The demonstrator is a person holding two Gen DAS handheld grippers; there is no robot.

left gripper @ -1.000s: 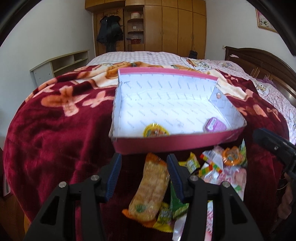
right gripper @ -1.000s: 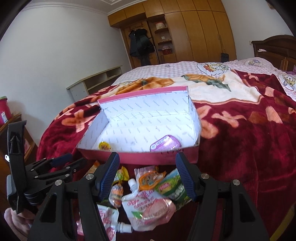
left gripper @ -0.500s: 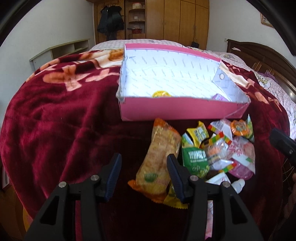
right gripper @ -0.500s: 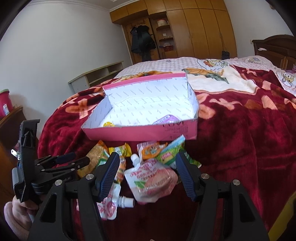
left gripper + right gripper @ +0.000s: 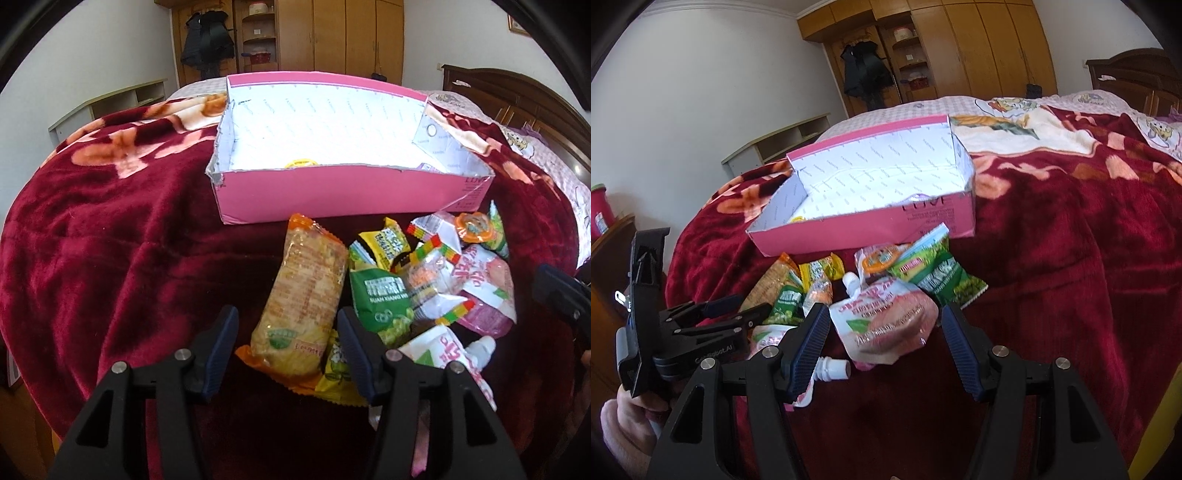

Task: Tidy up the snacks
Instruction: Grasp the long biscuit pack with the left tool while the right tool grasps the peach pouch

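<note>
Red blanket (image 5: 110, 236) covers the bed, with a pink box (image 5: 343, 195) and snacks heaped just before it. Left gripper (image 5: 288, 332) is spread wide, its jaws flanking the near end of the orange cracker pack (image 5: 304, 295). Right gripper (image 5: 884, 332) also gapes, the pink pouch (image 5: 886, 321) lying between its jaws, ungripped.

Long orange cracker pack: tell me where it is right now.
In the left wrist view, the long orange cracker pack lies on the red blanket, just below the pink box, left of the green snack bag.
</note>
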